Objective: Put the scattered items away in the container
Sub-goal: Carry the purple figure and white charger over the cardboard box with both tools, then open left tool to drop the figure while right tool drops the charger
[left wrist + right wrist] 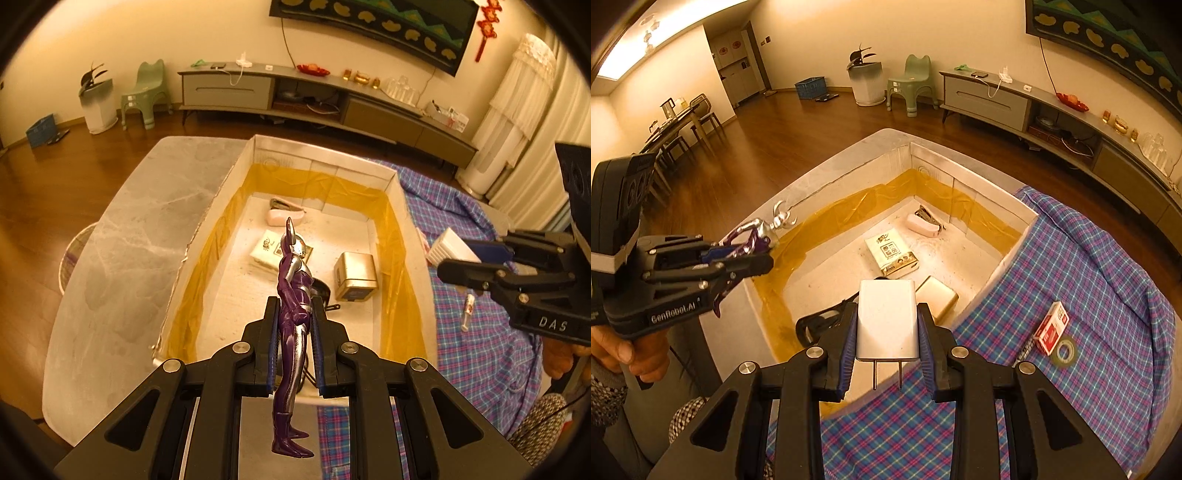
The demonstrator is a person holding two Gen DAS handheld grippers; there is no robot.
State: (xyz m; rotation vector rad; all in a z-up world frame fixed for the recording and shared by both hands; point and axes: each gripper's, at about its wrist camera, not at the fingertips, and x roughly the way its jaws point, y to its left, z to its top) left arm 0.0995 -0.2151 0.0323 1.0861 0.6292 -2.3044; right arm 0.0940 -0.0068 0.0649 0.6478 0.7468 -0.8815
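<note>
My left gripper (294,306) is shut on a purple and silver action figure (293,295), held upright over the near end of the white box (395,192) with yellow tape inside. My right gripper (887,314) is shut on a white plug charger (887,321), its prongs pointing back, above the box's near corner. The right gripper with the charger also shows in the left wrist view (448,262), over the box's right rim. The left gripper with the figure shows in the right wrist view (764,254), over the box's left rim. The box holds a tissue pack (892,254), a stapler (925,221) and a gold tin (355,275).
A plaid cloth (1071,369) covers the table right of the box, with a red and white pack (1051,326), a tape roll (1065,350) and a small tube (468,312) on it. Grey marble tabletop (122,258) lies left of the box. A TV cabinet stands behind.
</note>
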